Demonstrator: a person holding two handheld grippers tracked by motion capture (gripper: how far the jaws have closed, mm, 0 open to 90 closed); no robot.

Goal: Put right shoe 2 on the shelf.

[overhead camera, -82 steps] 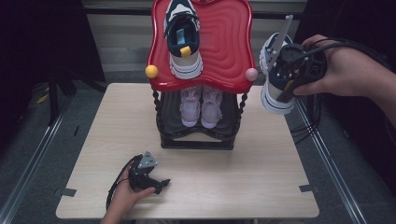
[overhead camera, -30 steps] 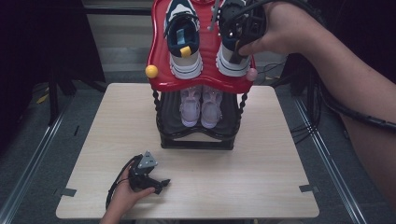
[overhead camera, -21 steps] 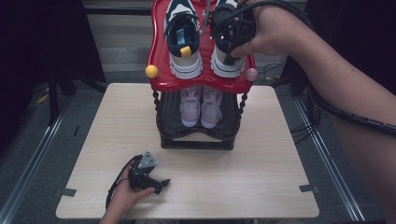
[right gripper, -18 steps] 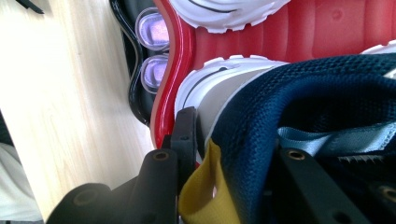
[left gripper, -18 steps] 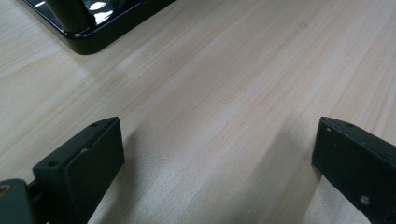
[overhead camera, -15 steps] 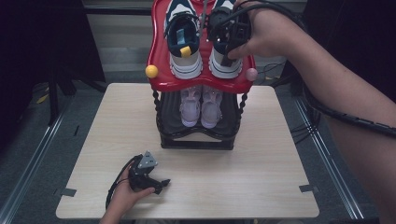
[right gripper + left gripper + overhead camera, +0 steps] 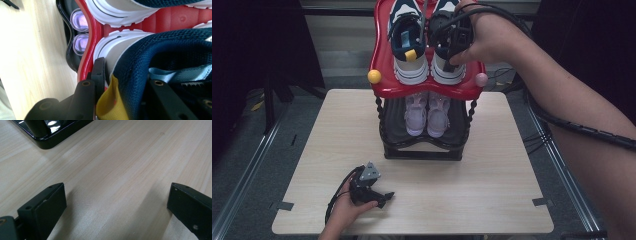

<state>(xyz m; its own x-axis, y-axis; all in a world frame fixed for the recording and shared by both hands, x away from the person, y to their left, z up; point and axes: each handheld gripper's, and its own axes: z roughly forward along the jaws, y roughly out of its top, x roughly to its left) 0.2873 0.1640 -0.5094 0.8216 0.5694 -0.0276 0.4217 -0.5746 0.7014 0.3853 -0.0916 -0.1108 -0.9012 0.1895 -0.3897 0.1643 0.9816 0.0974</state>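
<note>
My left hand [image 7: 343,210] rests on the near edge of the pale wooden table [image 7: 492,165], holding my left gripper [image 7: 371,189] flat on the boards with its jaws spread wide and nothing between them; in the left gripper view only bare wood grain lies between the two black jaws, and a glossy black corner of the rack base [image 7: 47,135] sits further off. Past that, at the middle of the table, stands the black two-tier shoe rack [image 7: 422,145], with a pair of pale lilac shoes [image 7: 428,112] side by side on its lower shelf, toes toward me. Above them is the rack's shiny red scalloped top tray [image 7: 382,60], with a yellow knob [image 7: 374,76] at its left corner and a pink knob [image 7: 481,79] at its right. Two navy and white sneakers stand on it: the left sneaker [image 7: 408,47] free, and the right sneaker [image 7: 446,67] under my right hand [image 7: 492,37]. My right gripper [image 7: 451,35] is clamped on that shoe's heel collar: in the right gripper view one jaw presses outside the navy mesh [image 7: 160,50], beside a yellow tab [image 7: 106,105].
</note>
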